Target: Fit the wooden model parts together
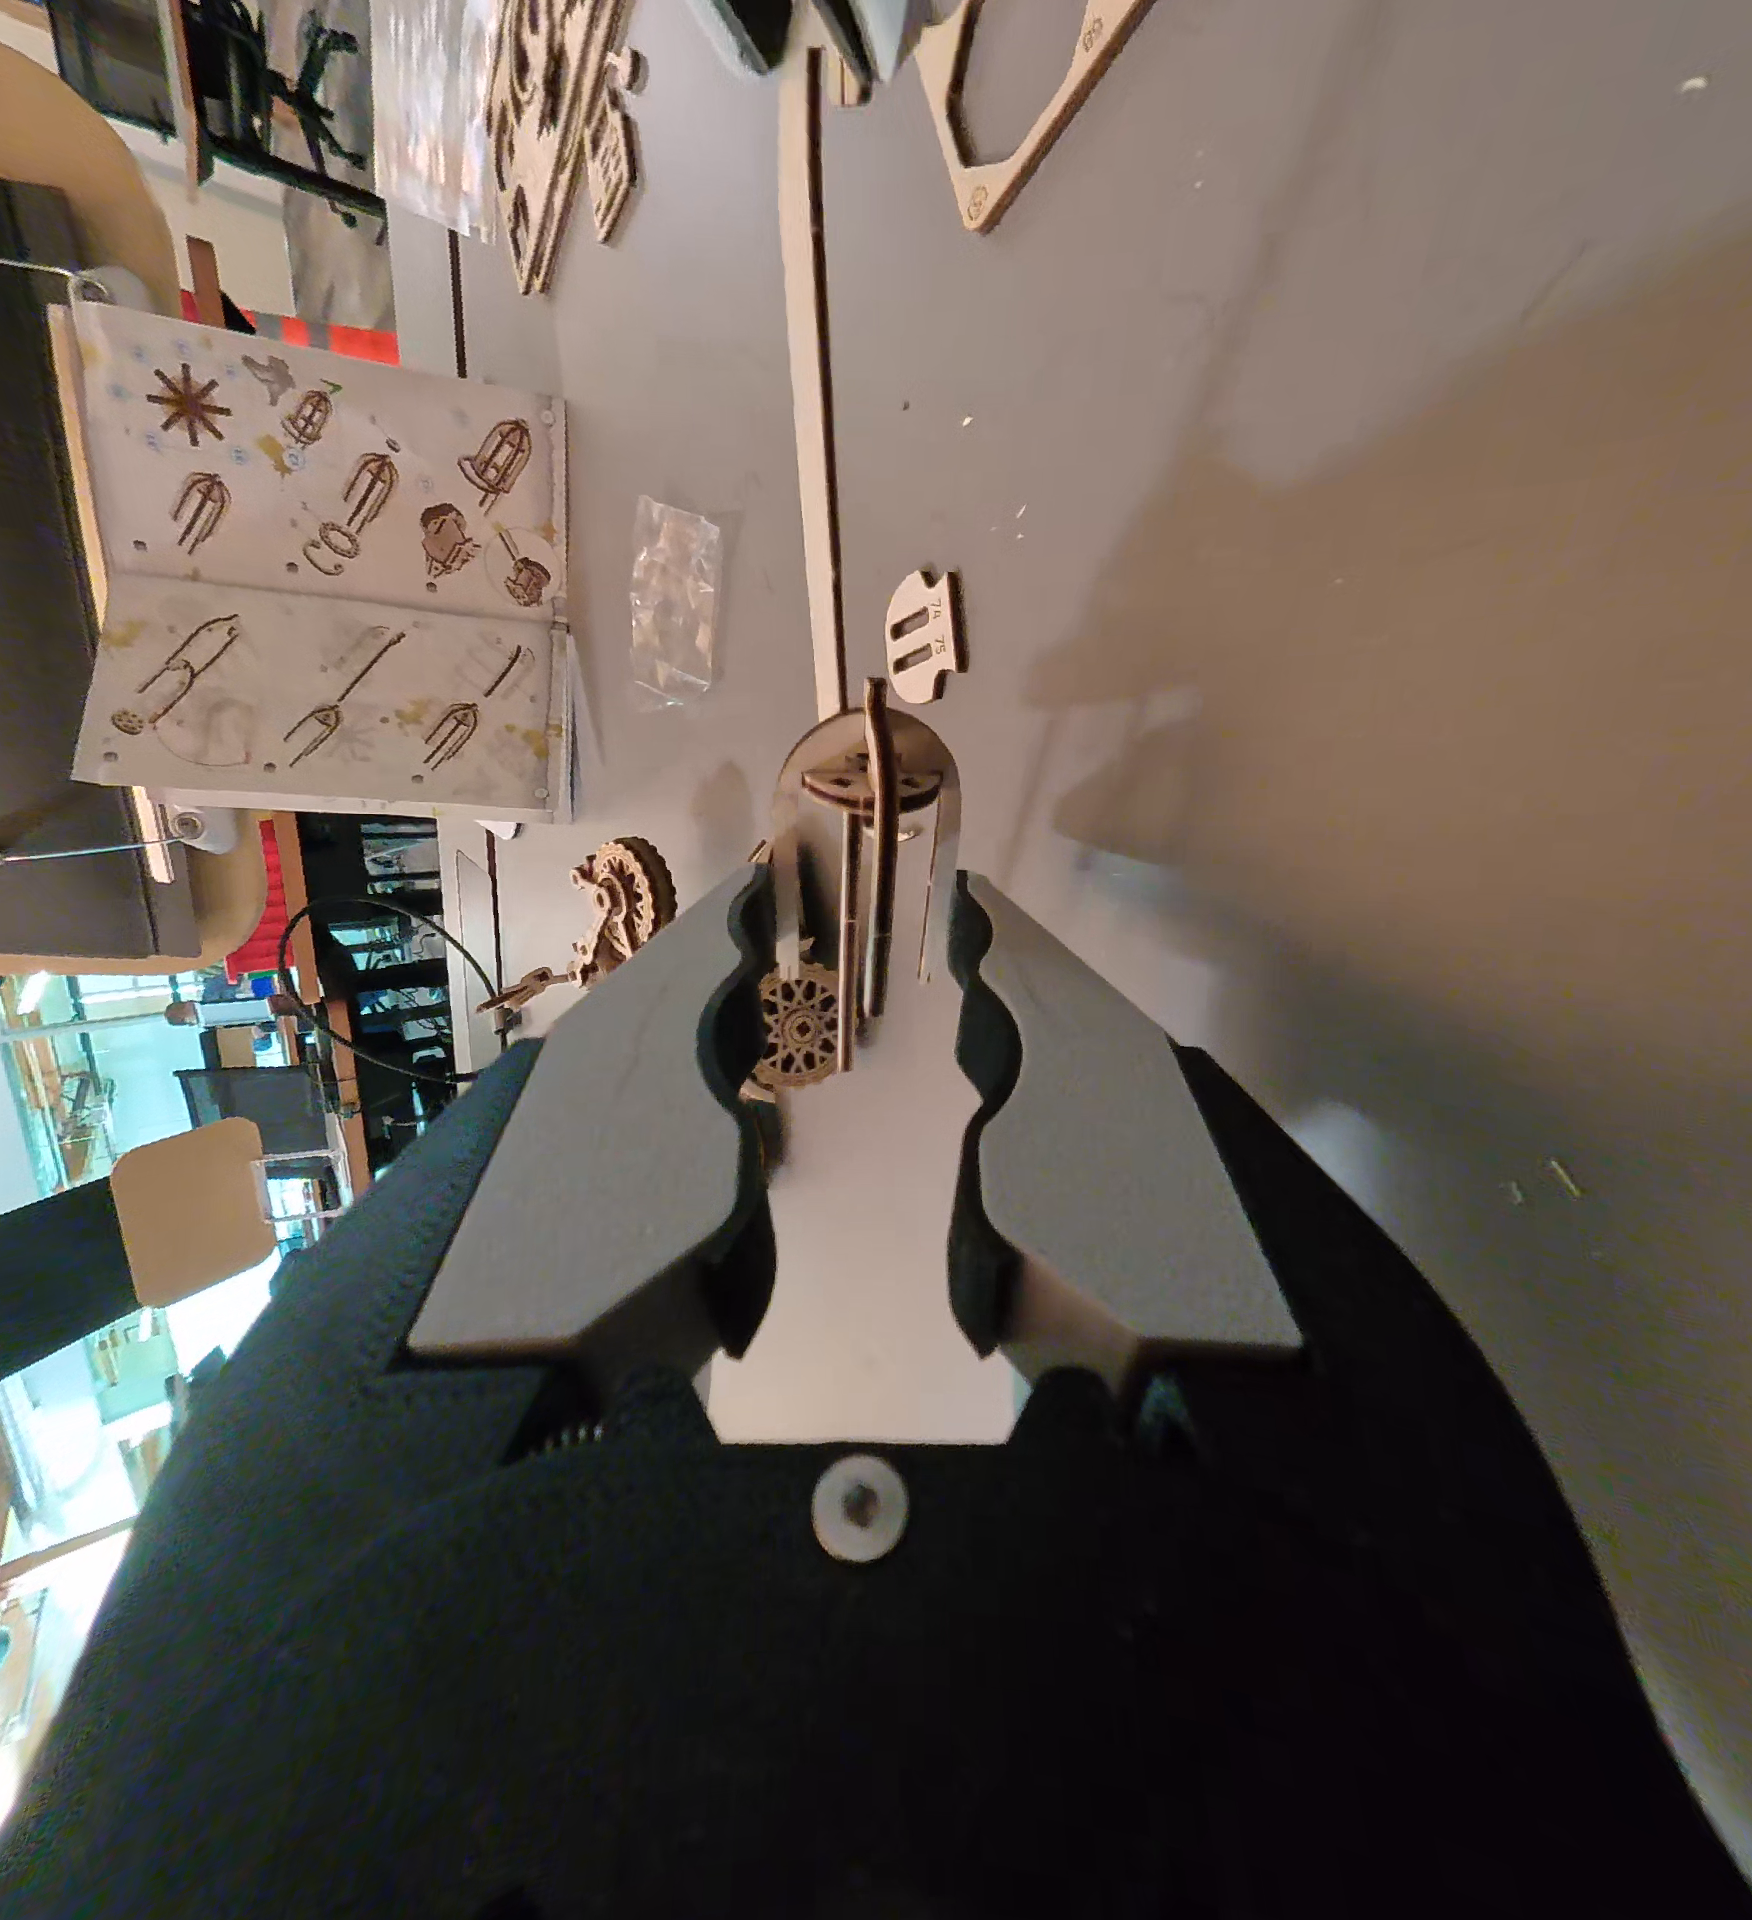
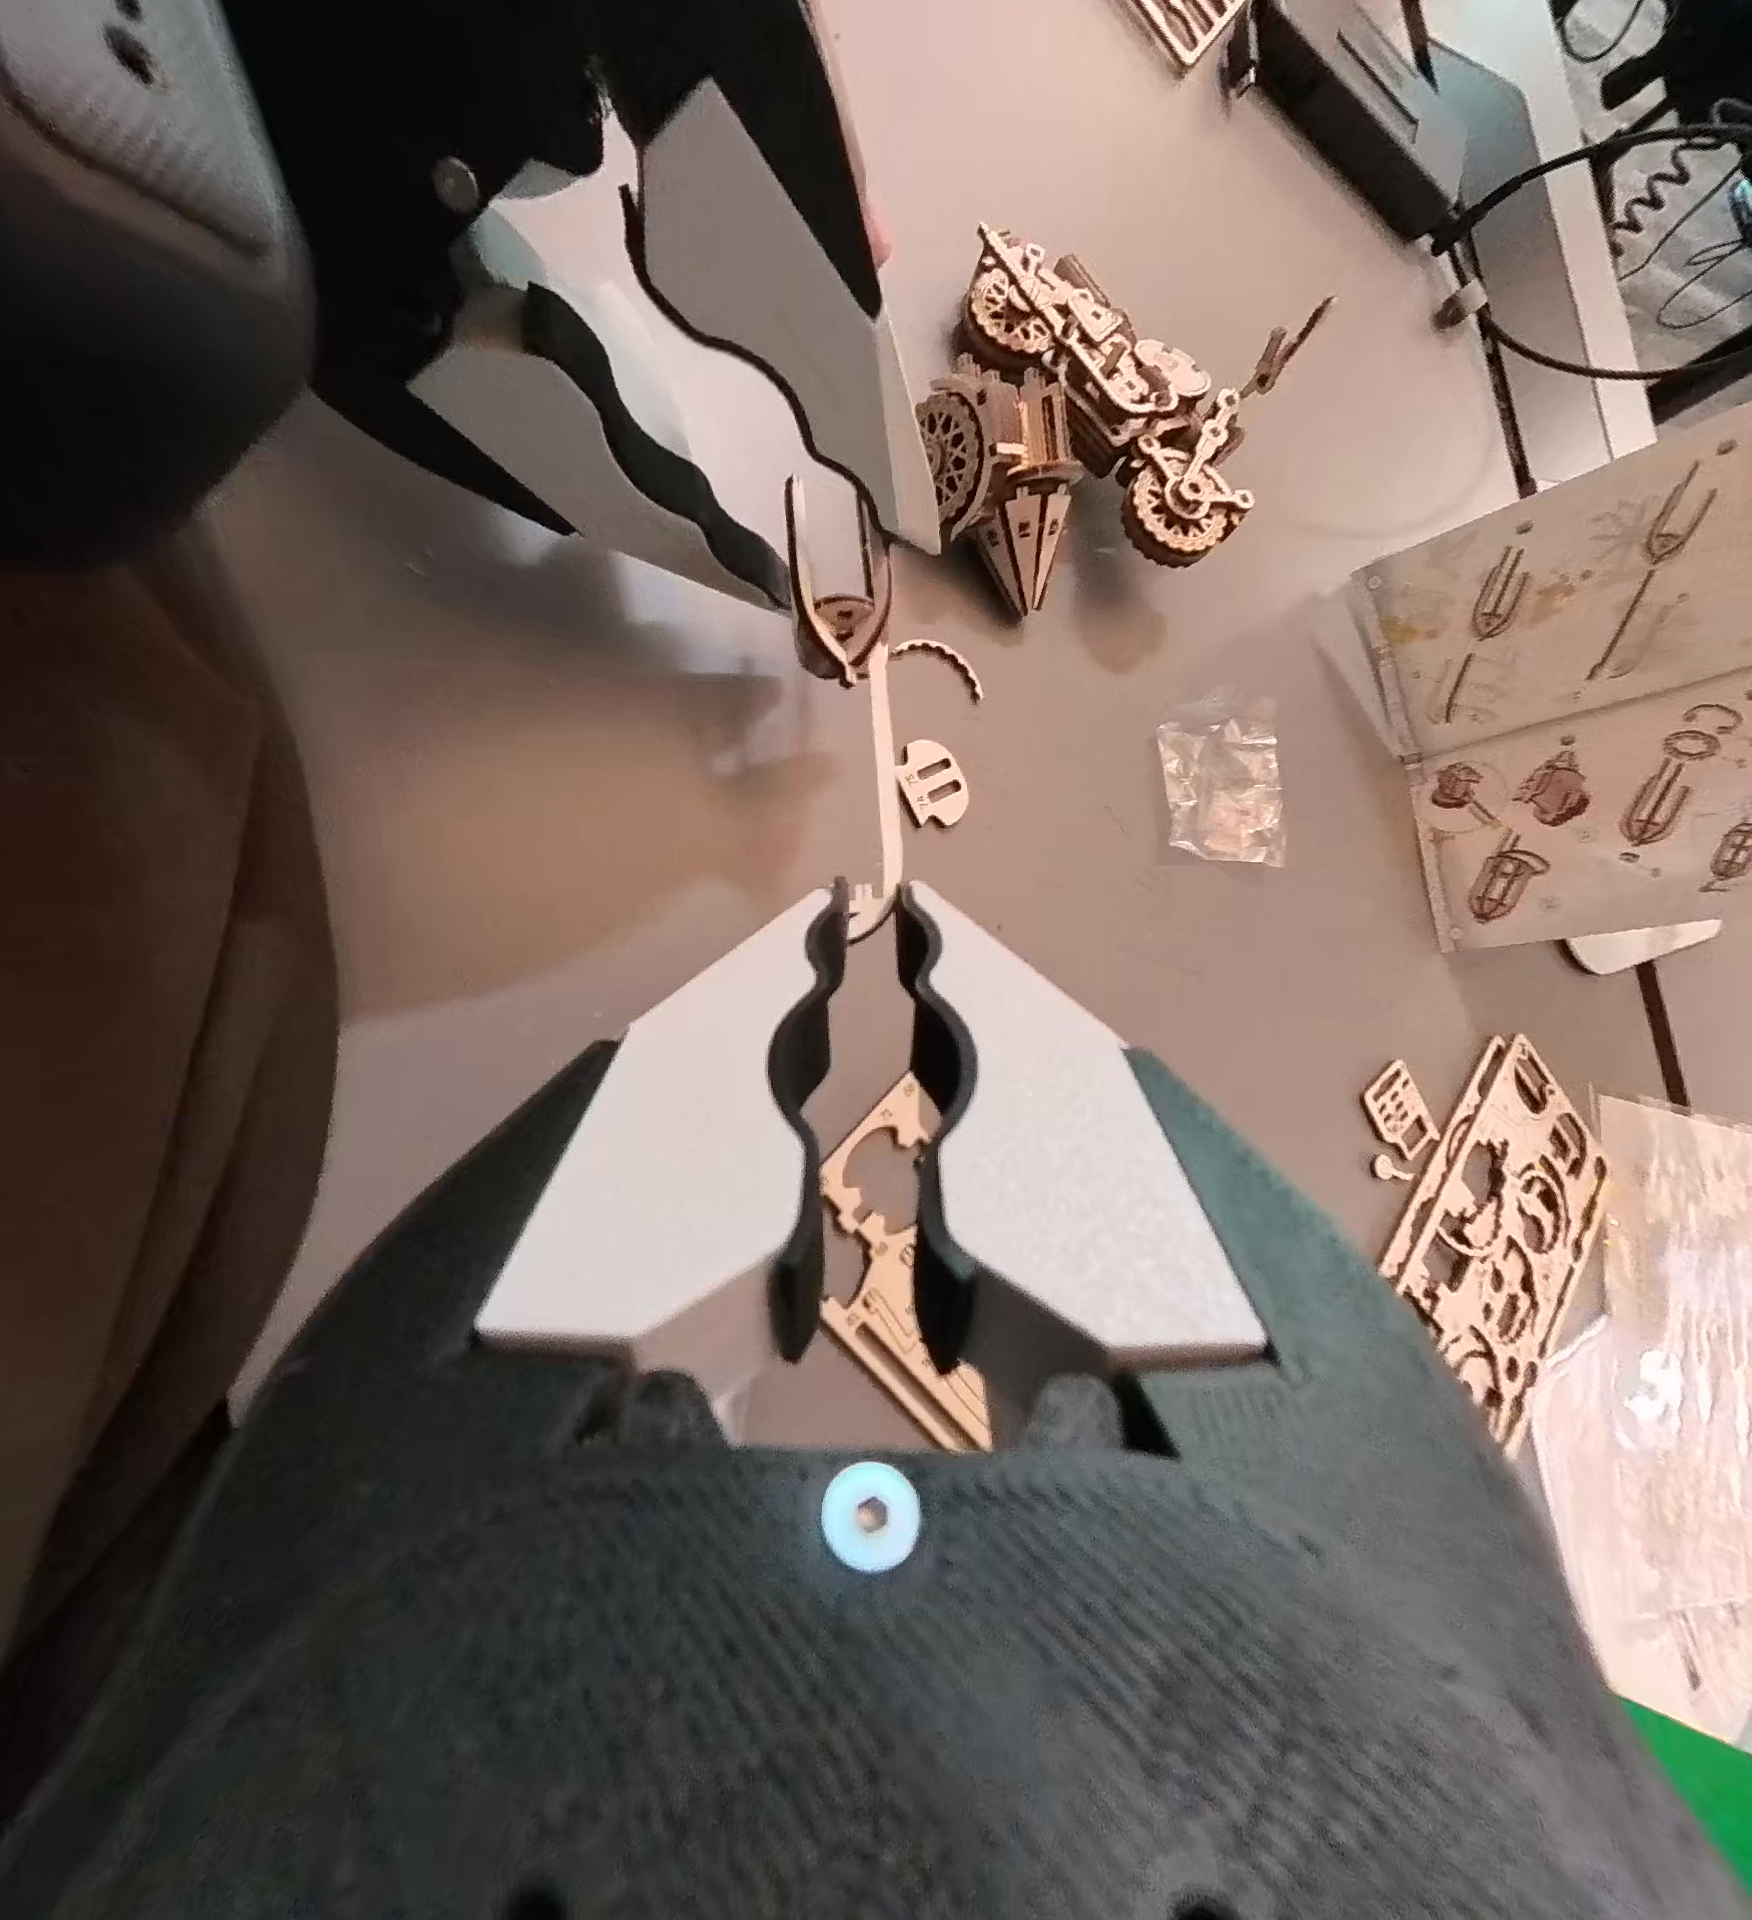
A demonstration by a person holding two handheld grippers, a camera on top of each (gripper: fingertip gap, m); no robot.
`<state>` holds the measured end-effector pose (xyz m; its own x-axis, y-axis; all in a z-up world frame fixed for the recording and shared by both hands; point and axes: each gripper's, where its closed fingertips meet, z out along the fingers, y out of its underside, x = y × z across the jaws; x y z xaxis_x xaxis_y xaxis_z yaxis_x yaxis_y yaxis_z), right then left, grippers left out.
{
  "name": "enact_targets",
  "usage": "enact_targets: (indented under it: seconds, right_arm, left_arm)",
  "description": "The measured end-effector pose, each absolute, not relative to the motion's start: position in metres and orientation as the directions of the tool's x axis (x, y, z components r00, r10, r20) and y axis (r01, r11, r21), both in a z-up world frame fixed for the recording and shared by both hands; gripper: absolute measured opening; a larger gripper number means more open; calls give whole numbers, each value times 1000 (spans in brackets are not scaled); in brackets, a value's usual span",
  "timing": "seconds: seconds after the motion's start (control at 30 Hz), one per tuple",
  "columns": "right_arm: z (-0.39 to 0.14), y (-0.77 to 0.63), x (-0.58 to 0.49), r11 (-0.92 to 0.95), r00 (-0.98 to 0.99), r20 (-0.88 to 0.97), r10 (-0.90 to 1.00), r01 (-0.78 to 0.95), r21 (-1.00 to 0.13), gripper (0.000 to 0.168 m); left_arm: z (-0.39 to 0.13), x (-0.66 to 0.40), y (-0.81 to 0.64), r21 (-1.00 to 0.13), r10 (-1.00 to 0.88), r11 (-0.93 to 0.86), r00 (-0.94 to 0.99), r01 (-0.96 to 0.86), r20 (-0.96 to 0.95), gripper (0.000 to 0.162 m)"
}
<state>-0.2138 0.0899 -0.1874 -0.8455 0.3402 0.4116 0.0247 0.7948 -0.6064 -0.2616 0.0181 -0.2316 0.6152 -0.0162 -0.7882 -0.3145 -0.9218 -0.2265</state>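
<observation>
Grey worktable [image 2: 1111, 644] in an office/lab, chairs and desks behind.

Right gripper [image 2: 867, 896]: jaws narrow, tips pinching the near end of 1 long thin wooden strip [image 2: 884, 769]. Strip runs away to the cage sub-assembly [image 2: 836, 613]; its far end touches the cage's rounded end.

Left gripper [image 1: 856, 883]: jaws moderately wide, clamped on the cage's ribs from both sides [image 1: 872, 821]. In the right wrist view it sits at upper left [image 2: 830, 551].

Loose parts near the strip:
- 1 small slotted disc [image 2: 932, 781], flat on the table
- 1 toothed arc [image 2: 945, 665], just beside the cage

Farther out:
- 1 finished wooden motorcycle model [image 2: 1090, 405]
- 1 small clear plastic bag [image 2: 1223, 790], contents too small to tell
- 1 open instruction booklet [image 2: 1620, 727], propped
- 2 laser-cut part sheets: 1 under the right gripper [image 2: 887, 1278], 1 to its right [image 2: 1485, 1226]
- 1 cut-out frame offcut [image 1: 1017, 114] at the far edge, left wrist view
</observation>
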Motion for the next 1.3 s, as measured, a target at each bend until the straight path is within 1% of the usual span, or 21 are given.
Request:
enact_targets:
  seconds: [0.2,0.43,0.67,0.8,1.0,1.1,1.27,1.3]
  right_arm:
    - [-190,93,-215,783,-852,390,350,37,-620,7]
    - [-190,90,-210,779,-867,397,301,-17,-627,8]
    - [-181,88,-204,701,-897,325,299,-25,-712,8]
    - [-177,93,-202,635,-925,238,297,5,-773,7]
    - [-159,98,-196,472,-962,47,267,88,-877,7]
    - [-155,100,-196,428,-964,-9,265,126,-895,7]
    - [-151,99,-195,384,-965,-53,255,151,-911,7]
    - [-149,99,-195,369,-966,-65,250,157,-916,0]
  left_arm:
    - [-230,-261,19,-234,-14,-916,609,-326,-793,33]
    - [-232,-259,19,-208,-52,-909,592,-362,-804,33]
    - [-231,-253,23,-234,-63,-885,600,-403,-798,32]
    - [-227,-247,28,-314,-32,-852,641,-419,-767,32]
    - [-219,-232,35,-497,9,-758,755,-422,-655,31]
    - [-216,-228,36,-569,33,-724,804,-390,-593,31]
    - [-211,-227,37,-638,61,-686,846,-351,-530,31]
    - [-210,-226,37,-653,65,-675,853,-344,-517,32]
